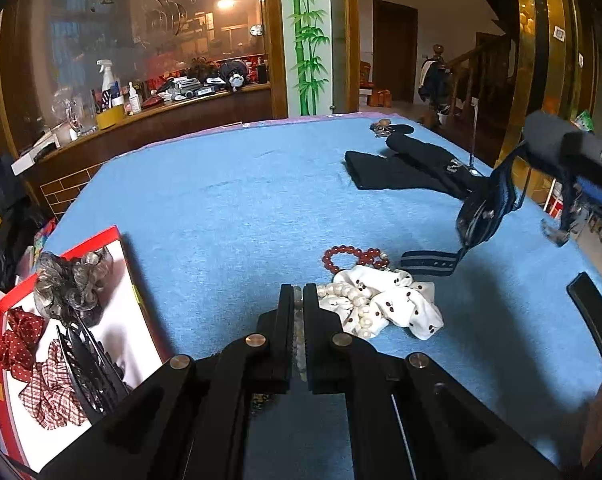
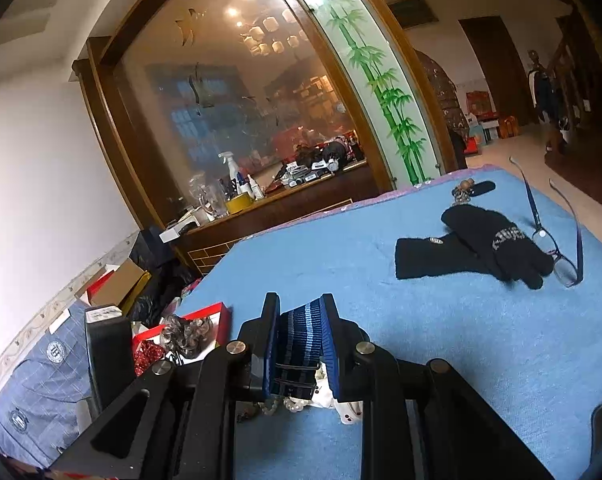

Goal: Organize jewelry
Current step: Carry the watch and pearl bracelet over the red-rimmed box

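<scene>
My left gripper (image 1: 298, 294) is shut on a pale bead bracelet (image 1: 299, 344) low over the blue cloth. Beside it lie a pearl bracelet (image 1: 349, 296), a white dotted scrunchie (image 1: 401, 304) and a red bead bracelet (image 1: 349, 258). My right gripper (image 2: 301, 308) is shut on a navy striped band (image 2: 299, 340); in the left wrist view this gripper (image 1: 477, 216) hangs above the table at right, the band (image 1: 433, 263) trailing to the cloth. A red-rimmed box (image 1: 101, 240) at left holds scrunchies and a black hair claw (image 1: 89, 364).
Black gloves (image 2: 473, 244) and glasses (image 2: 557, 248) lie further back on the blue table (image 1: 221, 200). A small keyring cluster (image 1: 383, 128) sits at the far edge. A wooden counter with bottles stands behind. The red-rimmed box also shows in the right wrist view (image 2: 205, 314).
</scene>
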A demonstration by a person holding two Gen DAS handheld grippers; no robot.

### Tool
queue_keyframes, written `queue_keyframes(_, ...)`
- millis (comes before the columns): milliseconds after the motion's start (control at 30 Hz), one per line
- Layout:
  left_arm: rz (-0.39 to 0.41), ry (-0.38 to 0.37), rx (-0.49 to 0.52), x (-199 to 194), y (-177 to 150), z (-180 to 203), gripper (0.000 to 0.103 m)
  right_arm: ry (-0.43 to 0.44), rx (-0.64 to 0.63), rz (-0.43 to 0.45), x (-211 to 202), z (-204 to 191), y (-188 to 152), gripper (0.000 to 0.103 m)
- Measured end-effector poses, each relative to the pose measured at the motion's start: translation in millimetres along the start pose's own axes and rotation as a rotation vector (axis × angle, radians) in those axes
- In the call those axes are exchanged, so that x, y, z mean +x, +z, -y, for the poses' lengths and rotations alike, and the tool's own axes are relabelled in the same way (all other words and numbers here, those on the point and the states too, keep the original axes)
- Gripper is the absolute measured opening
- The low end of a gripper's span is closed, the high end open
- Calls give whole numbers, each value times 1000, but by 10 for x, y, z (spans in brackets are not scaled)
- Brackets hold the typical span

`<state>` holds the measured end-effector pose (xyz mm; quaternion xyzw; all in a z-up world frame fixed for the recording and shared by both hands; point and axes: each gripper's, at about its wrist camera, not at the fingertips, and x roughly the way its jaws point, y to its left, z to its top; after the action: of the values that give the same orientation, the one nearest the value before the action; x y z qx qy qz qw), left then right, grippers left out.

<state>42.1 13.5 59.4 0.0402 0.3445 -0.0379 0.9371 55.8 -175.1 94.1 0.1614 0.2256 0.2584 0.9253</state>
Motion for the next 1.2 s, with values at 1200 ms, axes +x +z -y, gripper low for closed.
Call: queue_keyframes(1200, 90, 115, -132, -760, -300, -455, 4, 37, -136, 4, -228, -732, -111, 22)
